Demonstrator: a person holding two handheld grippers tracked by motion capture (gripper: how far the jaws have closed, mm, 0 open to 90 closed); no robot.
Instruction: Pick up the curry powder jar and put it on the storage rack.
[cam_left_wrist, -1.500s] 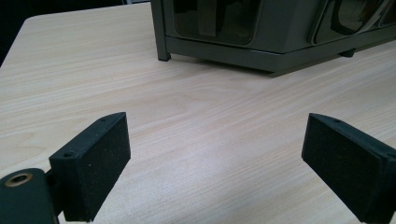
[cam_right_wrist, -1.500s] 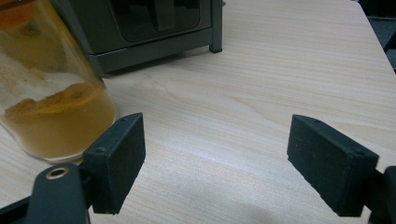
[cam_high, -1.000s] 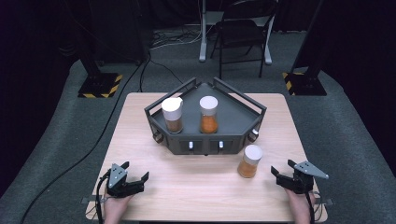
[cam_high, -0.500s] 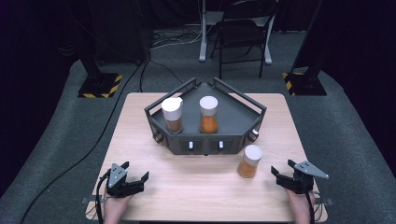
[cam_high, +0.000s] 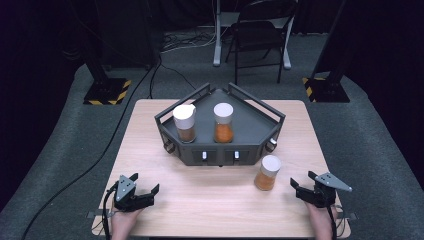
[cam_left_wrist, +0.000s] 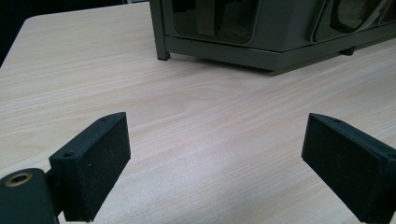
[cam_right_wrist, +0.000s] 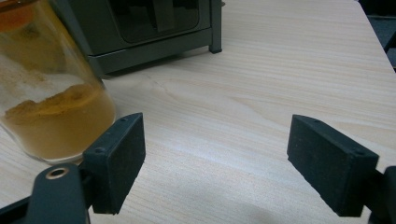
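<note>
The wooden table (cam_high: 150, 130) is carrying a dark angular rack (cam_high: 260, 131) cradling two spice jars, while the third spice jar (cam_high: 267, 172) is standing loose at its five o'clock, awaiting the right gripper (cam_high: 300, 188), which, like the left gripper (cam_high: 145, 186), is resting spread-jawed and empty.

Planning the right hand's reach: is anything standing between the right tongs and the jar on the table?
Nothing visible does. The right tongs sit open on bare table, and the jar stands apart, just beside them toward the rack, with only wood between.
</note>
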